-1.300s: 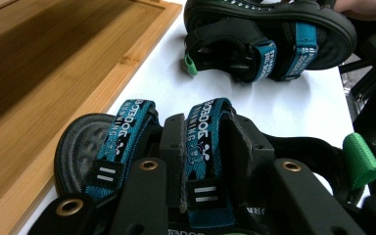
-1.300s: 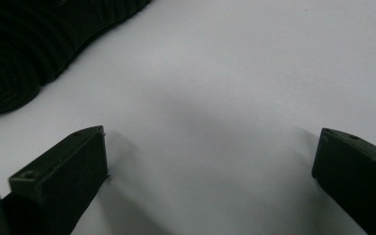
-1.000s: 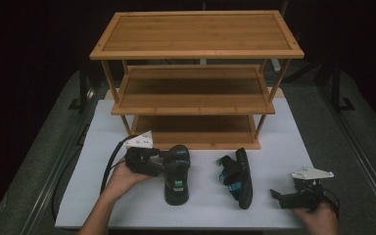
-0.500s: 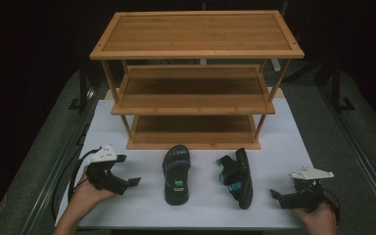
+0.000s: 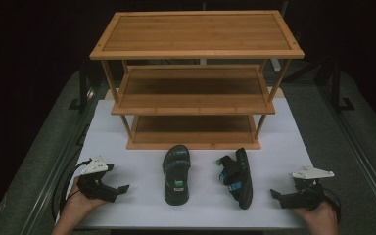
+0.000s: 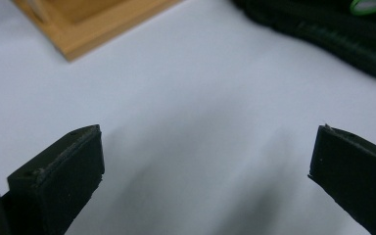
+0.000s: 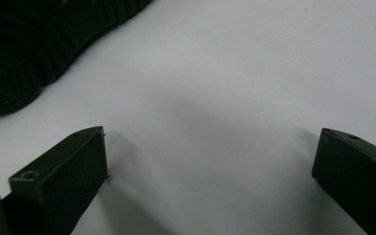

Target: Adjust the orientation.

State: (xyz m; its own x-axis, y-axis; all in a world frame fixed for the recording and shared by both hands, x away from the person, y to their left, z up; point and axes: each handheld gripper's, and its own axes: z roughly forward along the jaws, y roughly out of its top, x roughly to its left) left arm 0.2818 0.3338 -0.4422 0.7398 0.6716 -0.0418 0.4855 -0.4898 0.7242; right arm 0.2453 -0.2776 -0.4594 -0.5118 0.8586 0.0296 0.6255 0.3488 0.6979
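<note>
resting low on the white surface (image 5: 127, 205), your left gripper (image 5: 119, 190) has its fingers (image 6: 61, 169) spread wide with nothing between them; they have just been opening, and bare surface shows in the gap. in the left gripper view a dark sole edge crosses the top right corner and a corner of the wooden rack sits at top left. your right gripper (image 5: 276, 195) is likewise released, fingers (image 7: 63, 171) apart over bare surface, a ribbed black sole in the upper left of its view. between the two grippers lie the sandals: the left sandal (image 5: 176, 172) flat, sole down, well apart from your left gripper; the right sandal (image 5: 236, 176) tipped on its side, near your right gripper but not touching. behind both stands the three-tier bamboo rack (image 5: 196, 78).
</note>
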